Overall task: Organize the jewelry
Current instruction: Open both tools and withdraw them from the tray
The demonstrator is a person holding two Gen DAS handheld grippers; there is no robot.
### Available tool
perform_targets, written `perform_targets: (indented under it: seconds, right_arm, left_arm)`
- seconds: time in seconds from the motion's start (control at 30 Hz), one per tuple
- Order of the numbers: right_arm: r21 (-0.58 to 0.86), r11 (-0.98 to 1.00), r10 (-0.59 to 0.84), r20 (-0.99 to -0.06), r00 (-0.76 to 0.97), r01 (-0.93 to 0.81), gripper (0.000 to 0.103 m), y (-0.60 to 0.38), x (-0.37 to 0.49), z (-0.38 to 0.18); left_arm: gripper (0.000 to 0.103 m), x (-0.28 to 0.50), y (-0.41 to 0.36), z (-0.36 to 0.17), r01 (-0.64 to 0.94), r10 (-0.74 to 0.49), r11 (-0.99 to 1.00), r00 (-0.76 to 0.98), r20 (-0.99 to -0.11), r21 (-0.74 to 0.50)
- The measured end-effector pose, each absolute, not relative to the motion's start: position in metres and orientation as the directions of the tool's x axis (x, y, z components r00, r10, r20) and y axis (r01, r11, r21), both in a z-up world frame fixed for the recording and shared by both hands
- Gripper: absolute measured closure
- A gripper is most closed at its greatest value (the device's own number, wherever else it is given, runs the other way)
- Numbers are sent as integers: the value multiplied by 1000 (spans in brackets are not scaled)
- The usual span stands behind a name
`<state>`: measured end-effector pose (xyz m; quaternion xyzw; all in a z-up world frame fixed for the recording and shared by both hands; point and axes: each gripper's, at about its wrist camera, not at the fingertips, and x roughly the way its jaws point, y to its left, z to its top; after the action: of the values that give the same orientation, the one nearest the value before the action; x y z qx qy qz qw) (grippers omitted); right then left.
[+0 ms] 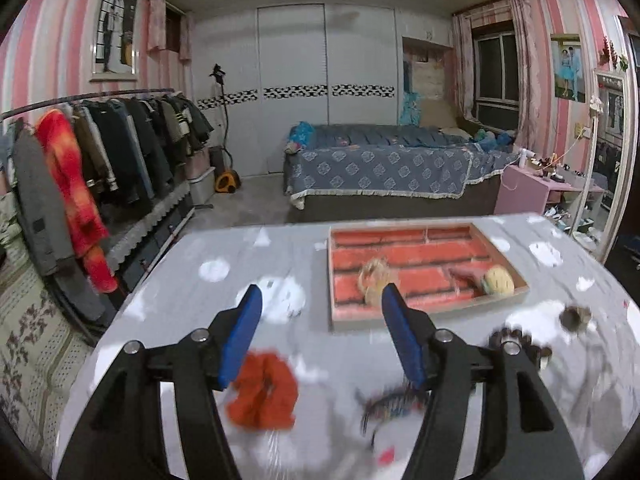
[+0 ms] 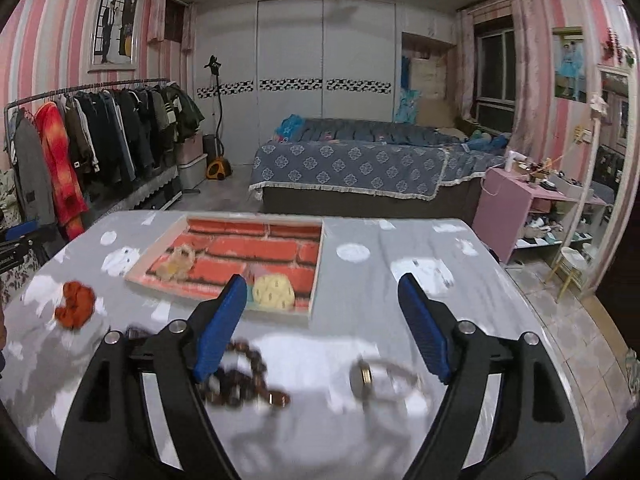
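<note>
the worktop (image 2: 360,344) is covered with a smooth, slightly glossy grey sheet printed with white patches, and the tray (image 2: 316,280) on it looks like pale wood with a matt brick-print paper lining. the orange scrunchie (image 1: 264,392) at the near left is soft, crumpled cloth, while the bead bracelet (image 2: 240,380) looks like dark polished wood. each claw, left claw (image 1: 322,300) and right claw (image 2: 322,292), has matt black plastic arms, shiny metal rivets and ribbed blue rubbery pads (image 2: 424,332).
</note>
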<state>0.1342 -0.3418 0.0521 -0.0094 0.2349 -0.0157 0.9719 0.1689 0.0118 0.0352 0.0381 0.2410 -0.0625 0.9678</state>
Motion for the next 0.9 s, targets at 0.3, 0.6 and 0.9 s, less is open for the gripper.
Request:
perform_targets:
  seconds: [0.3, 0.6, 0.9]
  right_arm:
    - [-1, 999, -31, -451, 892, 34, 25, -328, 43, -14]
    - [18, 997, -63, -433, 899, 78, 23, -332, 24, -42]
    - [-20, 998, -65, -425, 903, 63, 18, -327, 24, -41]
  left_arm:
    - [41, 79, 21, -42, 86, -76, 996, 860, -505, -2]
    - [40, 60, 25, -67, 75, -77, 997, 856, -512, -25]
    - [36, 64, 25, -69, 75, -77, 997, 846, -528, -25]
